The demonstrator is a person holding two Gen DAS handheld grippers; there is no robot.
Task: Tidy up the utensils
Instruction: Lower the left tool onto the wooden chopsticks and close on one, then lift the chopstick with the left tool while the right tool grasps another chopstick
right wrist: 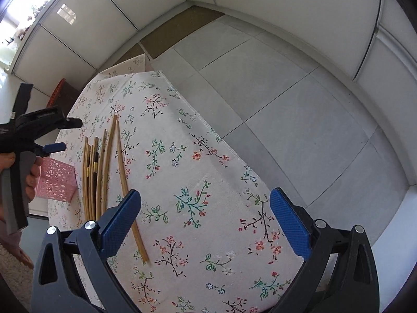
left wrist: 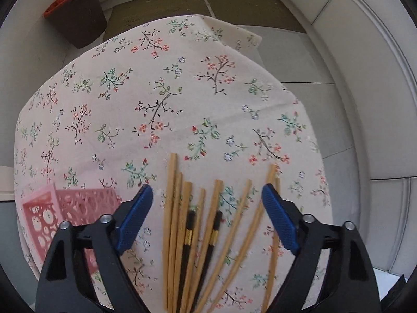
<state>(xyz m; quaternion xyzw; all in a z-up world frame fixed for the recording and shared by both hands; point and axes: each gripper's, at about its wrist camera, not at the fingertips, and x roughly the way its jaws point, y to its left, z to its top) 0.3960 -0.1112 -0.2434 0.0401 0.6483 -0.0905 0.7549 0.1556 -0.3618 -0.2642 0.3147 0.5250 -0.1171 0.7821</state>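
Several bamboo chopsticks [left wrist: 182,229] and two black chopsticks with gold bands [left wrist: 188,237] lie side by side on a floral tablecloth [left wrist: 161,99]. My left gripper [left wrist: 207,193] is open above them, its blue pads on either side of the bundle. A pink perforated holder [left wrist: 78,208] stands just left of it. In the right wrist view the chopsticks [right wrist: 99,172] lie at the left, the pink holder [right wrist: 56,180] beside them, and the left gripper [right wrist: 56,147] hovers over them. My right gripper [right wrist: 206,198] is open and empty over bare cloth.
A brown pot with an orange rim [left wrist: 78,13] stands on the floor beyond the table's far left. The tablecloth edge [right wrist: 221,140] drops to a grey tiled floor [right wrist: 286,91] on the right. White walls surround the corner.
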